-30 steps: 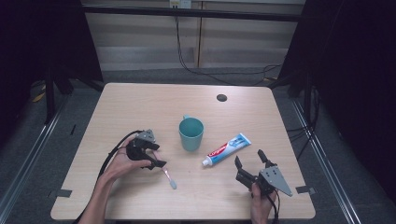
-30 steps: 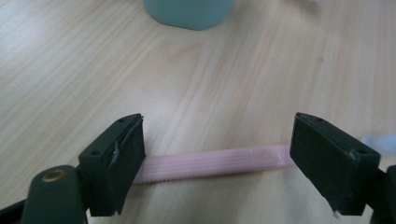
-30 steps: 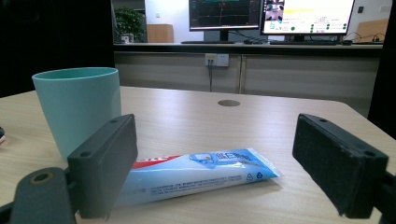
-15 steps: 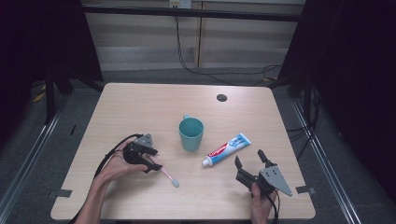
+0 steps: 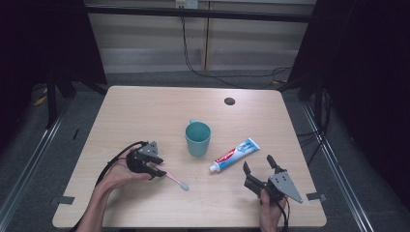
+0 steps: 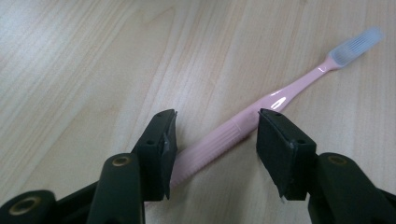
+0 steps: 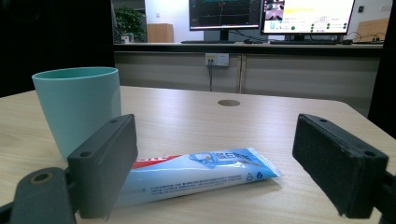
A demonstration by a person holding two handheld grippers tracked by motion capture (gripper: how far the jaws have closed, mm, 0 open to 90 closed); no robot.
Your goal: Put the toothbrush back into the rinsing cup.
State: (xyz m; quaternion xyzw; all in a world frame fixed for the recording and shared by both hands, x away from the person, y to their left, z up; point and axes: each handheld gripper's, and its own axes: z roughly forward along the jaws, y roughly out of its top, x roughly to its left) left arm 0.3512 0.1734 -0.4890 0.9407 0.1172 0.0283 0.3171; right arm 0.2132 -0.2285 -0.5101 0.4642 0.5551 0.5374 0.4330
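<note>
A pale wooden counter (image 5: 145, 111) holds a teal cup (image 5: 197, 137) near its middle. Just right of the cup lies a toothpaste tube (image 5: 234, 154), flat and angled. Toward the front left, a pink toothbrush (image 5: 175, 180) lies flat. The left tool (image 5: 153, 169) sits low over the toothbrush handle, jaws spread on either side of it. At the front right, the right tool (image 5: 257, 168) points toward the tube with jaws spread wide, holding nothing.

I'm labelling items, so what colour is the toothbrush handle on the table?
Pink, with a pale translucent head; the toothbrush shows best in the left gripper view.
</note>
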